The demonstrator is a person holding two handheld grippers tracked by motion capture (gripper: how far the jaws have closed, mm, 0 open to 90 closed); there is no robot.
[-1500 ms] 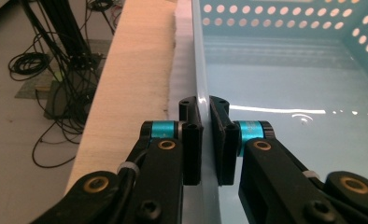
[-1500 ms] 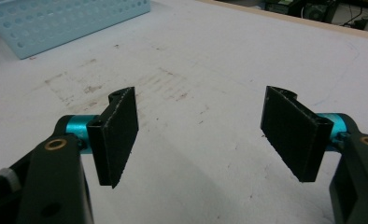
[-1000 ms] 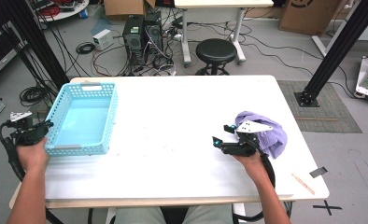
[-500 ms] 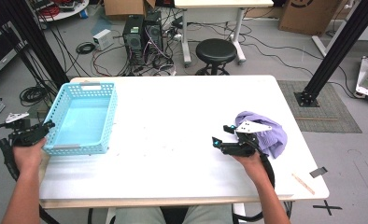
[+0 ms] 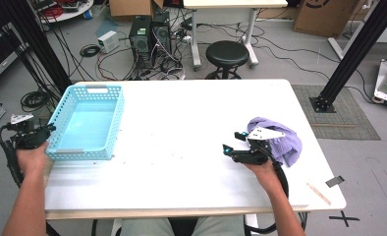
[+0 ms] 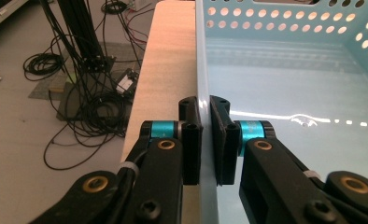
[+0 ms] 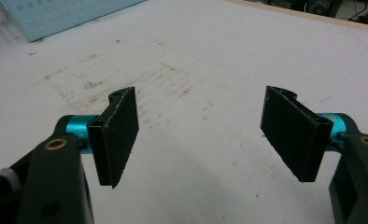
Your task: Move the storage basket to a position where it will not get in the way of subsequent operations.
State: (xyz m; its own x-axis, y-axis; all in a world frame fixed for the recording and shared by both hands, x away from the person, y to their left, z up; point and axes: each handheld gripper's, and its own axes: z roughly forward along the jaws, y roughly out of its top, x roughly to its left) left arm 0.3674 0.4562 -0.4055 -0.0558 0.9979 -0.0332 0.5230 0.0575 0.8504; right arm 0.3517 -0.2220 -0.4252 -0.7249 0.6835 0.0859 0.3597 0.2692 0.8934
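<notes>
white table [image 5: 181, 123], scuffed w/ faint marks mid-surface. purple cloth [image 5: 280, 140] bunched near its right edge. on the floor beyond: black round stool [image 5: 227, 53], two pc towers [image 5: 150, 34] w/ tangled cables [image 5: 115, 61], cardboard box [image 5: 324, 14] top right, black frame post [image 5: 351, 54] on a grey mat [image 5: 344, 113]. tape x [image 5: 344, 218] bottom right.

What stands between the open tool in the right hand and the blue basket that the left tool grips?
Nothing visible does. Between the right tool and the blue basket lies only bare white table. The purple cloth lies behind the right tool, away from the basket. The left tool is shut on the basket's wall.
</notes>
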